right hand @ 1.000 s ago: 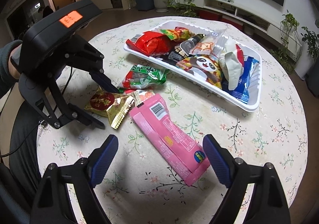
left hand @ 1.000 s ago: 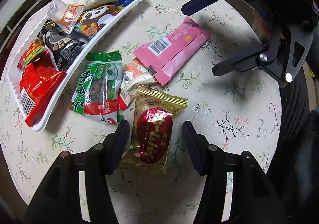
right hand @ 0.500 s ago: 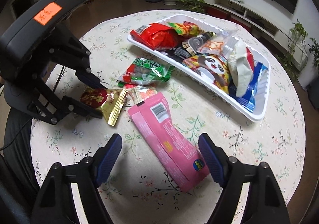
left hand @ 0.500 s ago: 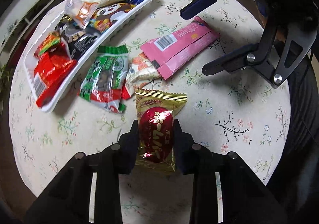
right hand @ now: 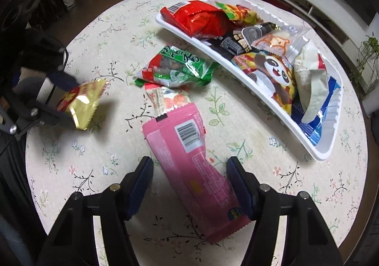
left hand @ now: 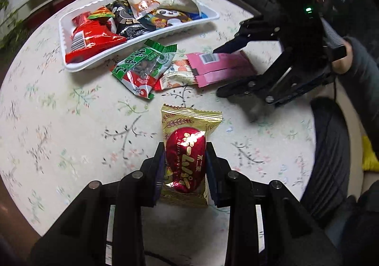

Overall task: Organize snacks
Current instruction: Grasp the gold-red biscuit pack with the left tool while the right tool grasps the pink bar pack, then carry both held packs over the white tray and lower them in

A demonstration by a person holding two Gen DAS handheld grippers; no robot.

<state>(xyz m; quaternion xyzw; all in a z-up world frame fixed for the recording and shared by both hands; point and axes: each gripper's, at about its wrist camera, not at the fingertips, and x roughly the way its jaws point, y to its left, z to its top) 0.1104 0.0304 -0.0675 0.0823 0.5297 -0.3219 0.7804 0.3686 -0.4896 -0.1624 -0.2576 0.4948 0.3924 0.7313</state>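
Left wrist view: left gripper (left hand: 184,166) clamps a gold-and-red packet (left hand: 187,154); right gripper (right hand: 189,183), closing, straddles a pink packet (right hand: 189,161).

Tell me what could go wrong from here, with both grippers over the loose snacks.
1. The right gripper, jaws just closing, straddles the long pink foil packet near one end; lifted there, it may droop or slip.
2. That packet overlaps the small orange-and-white sachet, which could get dragged.
3. The left gripper pinches the puffy gold-and-red wrapper; the white plastic tray is already crowded.
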